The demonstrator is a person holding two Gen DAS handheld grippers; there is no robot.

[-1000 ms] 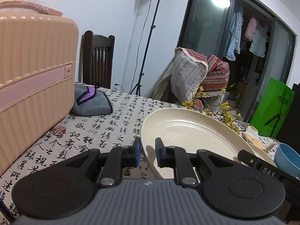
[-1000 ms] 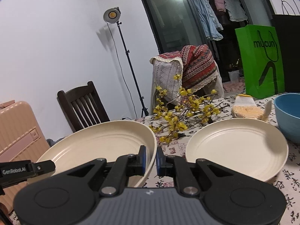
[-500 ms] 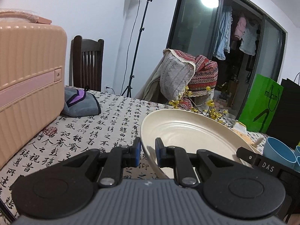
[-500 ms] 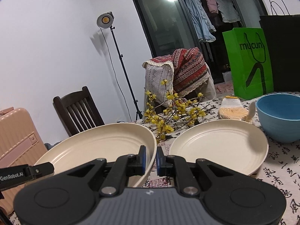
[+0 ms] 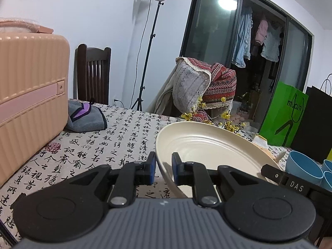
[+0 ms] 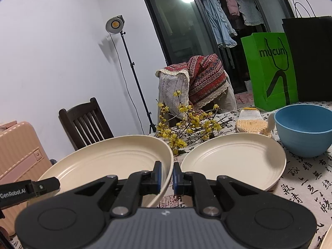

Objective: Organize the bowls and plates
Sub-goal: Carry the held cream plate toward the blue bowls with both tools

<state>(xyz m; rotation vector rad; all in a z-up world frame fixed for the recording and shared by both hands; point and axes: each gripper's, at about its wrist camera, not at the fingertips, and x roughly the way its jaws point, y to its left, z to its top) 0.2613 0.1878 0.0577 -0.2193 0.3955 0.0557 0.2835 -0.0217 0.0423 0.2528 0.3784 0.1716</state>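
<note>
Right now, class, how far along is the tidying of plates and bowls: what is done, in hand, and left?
Done: nothing looks stacked yet. In hand: the left gripper and right gripper each clamp opposite rims of one cream plate, held clear of the tablecloth. Left: a second cream plate lies alone beside the blue bowl; more blue bowls wait at the left view's edge.

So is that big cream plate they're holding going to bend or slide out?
Probably not bend: the cream plate keeps its round shape though the left gripper and right gripper pinch only its rim on opposite sides. It looks smooth and glossy, so it might slip if either grip loosens. Held tilted, it could tip toward the table.
</note>
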